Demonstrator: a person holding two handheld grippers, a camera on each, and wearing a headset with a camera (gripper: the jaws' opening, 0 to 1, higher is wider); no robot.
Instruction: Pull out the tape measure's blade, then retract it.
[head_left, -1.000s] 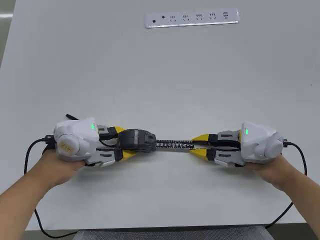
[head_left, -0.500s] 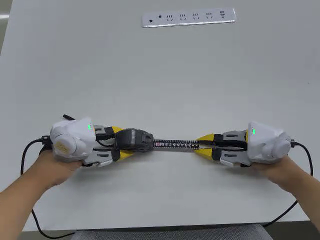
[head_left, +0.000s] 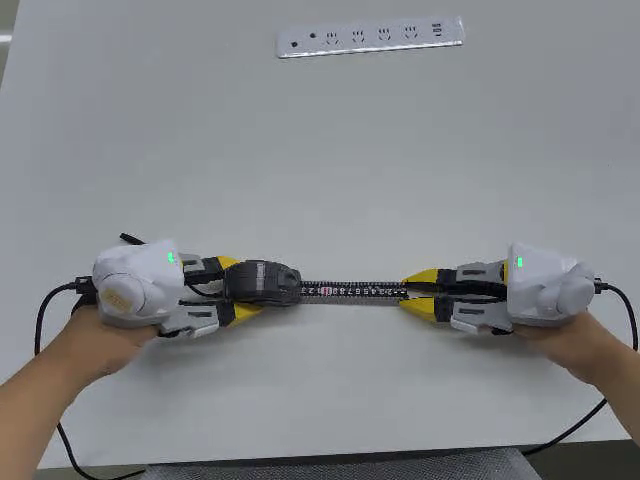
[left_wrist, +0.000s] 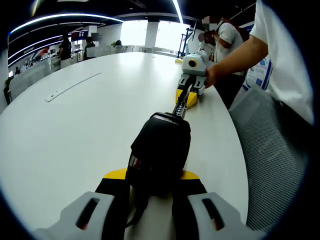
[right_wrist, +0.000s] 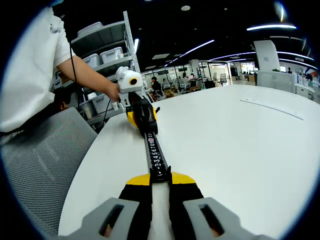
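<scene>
A dark grey tape measure case (head_left: 262, 281) lies near the table's front edge, and my left gripper (head_left: 238, 288) is shut on it. In the left gripper view the case (left_wrist: 160, 150) sits between the yellow-tipped jaws. Its black blade (head_left: 352, 291) with white numerals runs right to my right gripper (head_left: 412, 292), which is shut on the blade's end. The right gripper view looks along the blade (right_wrist: 155, 157) from my right gripper (right_wrist: 160, 179) back to the case (right_wrist: 144, 116) and the left gripper (right_wrist: 132, 107) beyond it.
A white power strip (head_left: 370, 37) lies flat at the far side of the white table (head_left: 320, 150). Black cables trail from both grippers over the front edge. A grey mesh chair back (head_left: 340, 468) is just below the table edge.
The two grippers have drawn further apart, and the stretch of blade between the case and my right gripper has grown longer. The head camera has tilted slightly.
</scene>
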